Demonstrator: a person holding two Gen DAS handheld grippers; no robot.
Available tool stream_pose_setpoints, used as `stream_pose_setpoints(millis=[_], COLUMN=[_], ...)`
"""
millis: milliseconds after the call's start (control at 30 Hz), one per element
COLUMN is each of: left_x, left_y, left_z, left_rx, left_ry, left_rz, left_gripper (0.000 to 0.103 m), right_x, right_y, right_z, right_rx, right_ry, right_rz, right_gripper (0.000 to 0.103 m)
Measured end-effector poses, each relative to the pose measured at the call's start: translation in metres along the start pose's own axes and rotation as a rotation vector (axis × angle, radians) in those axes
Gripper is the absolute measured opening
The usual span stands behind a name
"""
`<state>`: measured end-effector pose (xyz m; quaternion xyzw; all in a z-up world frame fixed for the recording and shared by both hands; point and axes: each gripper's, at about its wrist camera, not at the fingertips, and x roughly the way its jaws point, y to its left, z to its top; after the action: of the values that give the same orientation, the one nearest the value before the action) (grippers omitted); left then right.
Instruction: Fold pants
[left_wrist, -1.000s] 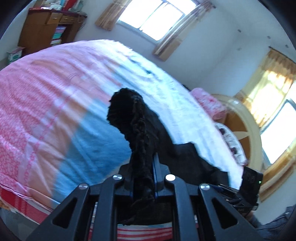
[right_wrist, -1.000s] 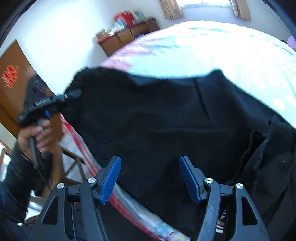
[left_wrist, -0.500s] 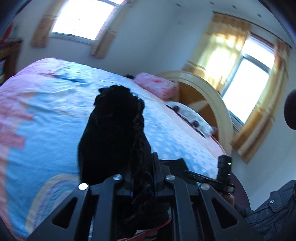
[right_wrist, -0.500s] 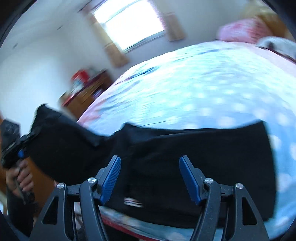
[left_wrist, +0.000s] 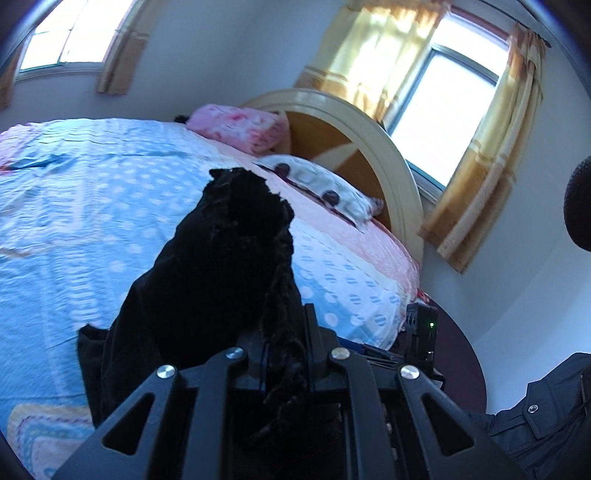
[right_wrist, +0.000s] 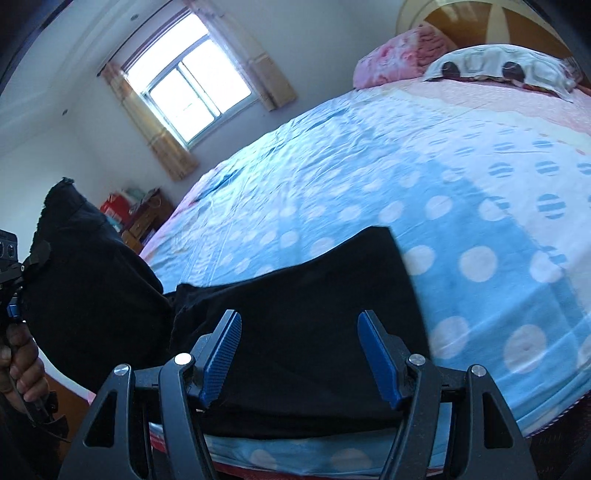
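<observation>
— Both of your hands swing round toward the headboard (left_wrist: 388, 155) end of the bed (right_wrist: 369, 177) compared with a second ago, and the black pants (right_wrist: 303, 332) go with them. Earlier they hung bunched off the bed's edge; now a good part lies flat on the dotted blue cover near that edge.

— So where does that leave the fold?

— Early, I'd judge. One end is spread out, the other is lifted in the air by your left gripper (left_wrist: 286, 354), so you look set to carry that end over the flat part.

— And the left jaws?

— Clenched tight on a thick wad of the pants' fabric, which rises in front of the lens and hides the pads.

— The right ones?

— Your right gripper (right_wrist: 299, 354) has its jaws parted, about as wide as before, hovering over the flat cloth. Nothing sits between the blue pads (right_wrist: 221, 354); whether they brush the cloth below, I cannot tell.
</observation>
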<state>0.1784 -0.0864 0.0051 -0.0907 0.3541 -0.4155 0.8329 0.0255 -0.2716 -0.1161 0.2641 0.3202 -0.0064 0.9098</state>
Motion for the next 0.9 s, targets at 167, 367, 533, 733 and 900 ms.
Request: stream_pose_setpoints(millis=[167, 367, 533, 733, 900], left_x=[0.043, 0.095, 0.133, 0.185, 0.188], left_y=[-0.019, -0.027, -0.03, -0.03, -0.034], left_z=[0.002, -0.009, -0.022, -0.042, -0.048], left_rx=[0.029, 0.039, 0.043, 0.074, 0.075], left_ry=[0.079, 0.176, 0.236, 0.304, 0.298], left_rz=[-0.019, -0.019, -0.015, 0.008, -0.019], left_gripper=[0.014, 0.014, 0.014, 0.015, 0.032], right_x=[-0.009, -0.011, -0.01, -0.014, -0.025], right_y=[-0.017, -0.036, -0.049, -0.066, -0.069], right_z=[0.006, 0.008, 0.007, 0.005, 0.008], right_rx=[0.04, 0.084, 0.119, 0.179, 0.18], right_ry=[-0.034, -0.048, -0.045, -0.07, -0.115], right_rz=[-0.016, -0.035, -0.045, -0.08, -0.099], right_gripper=[0.067, 0.067, 0.067, 0.067, 0.067])
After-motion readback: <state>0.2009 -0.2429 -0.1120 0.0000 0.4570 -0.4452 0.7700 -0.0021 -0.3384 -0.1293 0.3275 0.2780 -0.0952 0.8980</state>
